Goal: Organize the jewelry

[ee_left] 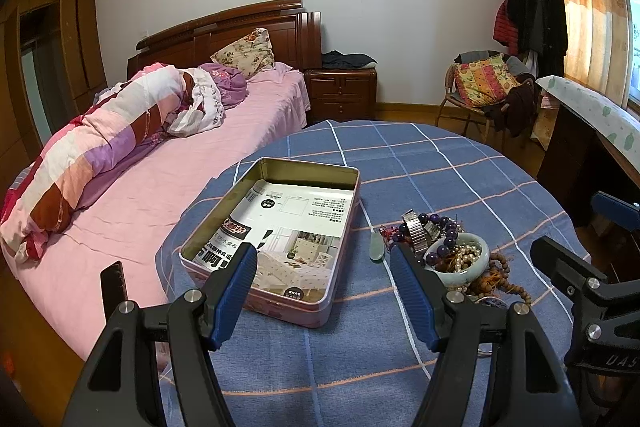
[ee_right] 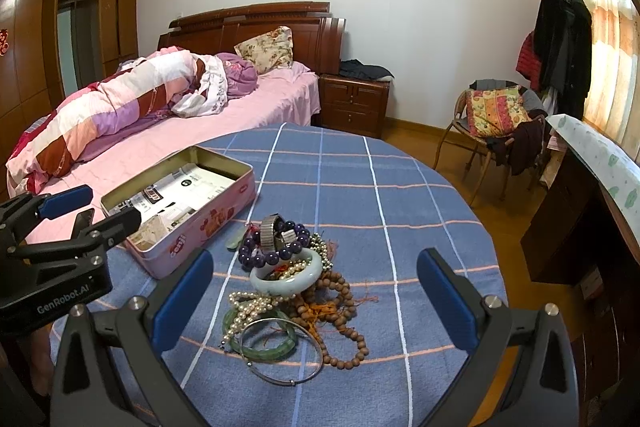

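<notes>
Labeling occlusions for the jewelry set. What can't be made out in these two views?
- Jewelry pile, left wrist view: its near side is hidden behind the left claw finger.
- Tin, right wrist view: its near-left corner is covered by the left claw's arm.
- Tin lining paper: print too small to read in either view.
- Pearl strand, right wrist view: tangled with wooden beads; separate strands cannot be counted.
- Both claws open, holding nothing.
</notes>
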